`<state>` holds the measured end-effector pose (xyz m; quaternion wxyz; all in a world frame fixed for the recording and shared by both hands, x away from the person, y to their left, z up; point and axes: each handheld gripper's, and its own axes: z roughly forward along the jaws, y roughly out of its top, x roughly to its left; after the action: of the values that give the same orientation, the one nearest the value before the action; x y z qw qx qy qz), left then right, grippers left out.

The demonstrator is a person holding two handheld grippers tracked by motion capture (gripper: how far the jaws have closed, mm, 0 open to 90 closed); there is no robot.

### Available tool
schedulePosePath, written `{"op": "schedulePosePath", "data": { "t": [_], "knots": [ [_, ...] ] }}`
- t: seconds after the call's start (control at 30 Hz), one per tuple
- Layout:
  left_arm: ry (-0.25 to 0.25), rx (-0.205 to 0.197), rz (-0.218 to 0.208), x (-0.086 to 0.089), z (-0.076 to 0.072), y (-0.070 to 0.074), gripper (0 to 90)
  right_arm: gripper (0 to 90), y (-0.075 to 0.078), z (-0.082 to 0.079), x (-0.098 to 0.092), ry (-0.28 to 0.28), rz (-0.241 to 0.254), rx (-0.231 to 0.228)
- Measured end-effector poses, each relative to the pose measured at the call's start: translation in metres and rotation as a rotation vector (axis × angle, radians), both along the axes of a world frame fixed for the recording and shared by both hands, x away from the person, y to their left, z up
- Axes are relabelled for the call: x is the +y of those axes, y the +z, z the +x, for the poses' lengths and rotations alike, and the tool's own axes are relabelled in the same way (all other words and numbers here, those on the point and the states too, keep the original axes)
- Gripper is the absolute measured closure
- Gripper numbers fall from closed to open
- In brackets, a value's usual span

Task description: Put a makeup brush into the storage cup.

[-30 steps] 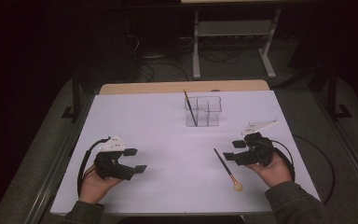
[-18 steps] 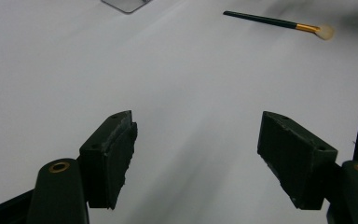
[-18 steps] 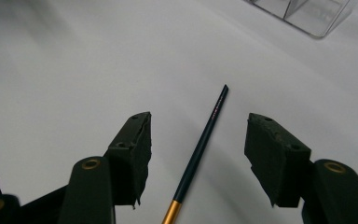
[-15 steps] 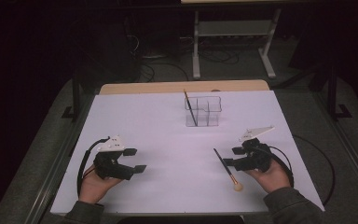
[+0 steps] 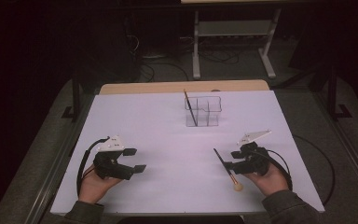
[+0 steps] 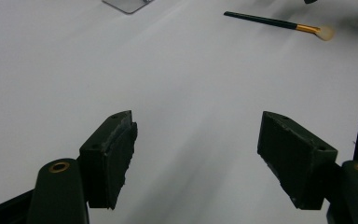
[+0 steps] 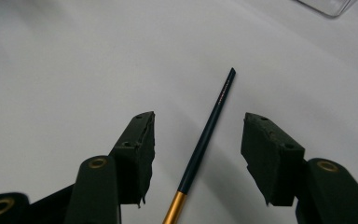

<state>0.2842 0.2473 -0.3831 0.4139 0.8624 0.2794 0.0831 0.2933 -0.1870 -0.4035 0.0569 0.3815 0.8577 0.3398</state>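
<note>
Worktop (image 5: pixel 168 121): white sheet, dark room around.
Left claw (image 5: pixel 134 159): jaws wide apart, nothing between, near left edge.
Clear plastic divided organizer (image 5: pixel 203 111): far centre, holds one dark brush.
Dark-handled gold-ferruled makeup brush (image 5: pixel 225 165): flat on worktop, between right claw's jaws, untouched.
Right claw (image 5: pixel 229 159): jaws just been closing, pads not yet on handle.

The right gripper (image 5: pixel 227 164), a black two-jaw tool under a grey three-cornered plate, now sits lower and closer to the near table edge than a second ago, brought down over the dark-handled makeup brush with a gold ferrule and pale bristle head (image 5: pixel 225 164). Its jaws have just been closing, and in the right gripper view the brush handle (image 7: pixel 206 135) lies between the pads, touching neither.
</note>
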Motion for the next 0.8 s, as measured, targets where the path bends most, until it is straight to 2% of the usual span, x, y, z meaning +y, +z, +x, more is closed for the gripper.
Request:
{"op": "schedulePosePath", "data": {
  "t": [0.8],
  "knots": [
    [-0.001,0.006,0.001,-0.001,0.000,-0.001,26.4,50.2,-0.018,-0.006,0.001,-0.014,-0.012,0.021]
  ]
}}
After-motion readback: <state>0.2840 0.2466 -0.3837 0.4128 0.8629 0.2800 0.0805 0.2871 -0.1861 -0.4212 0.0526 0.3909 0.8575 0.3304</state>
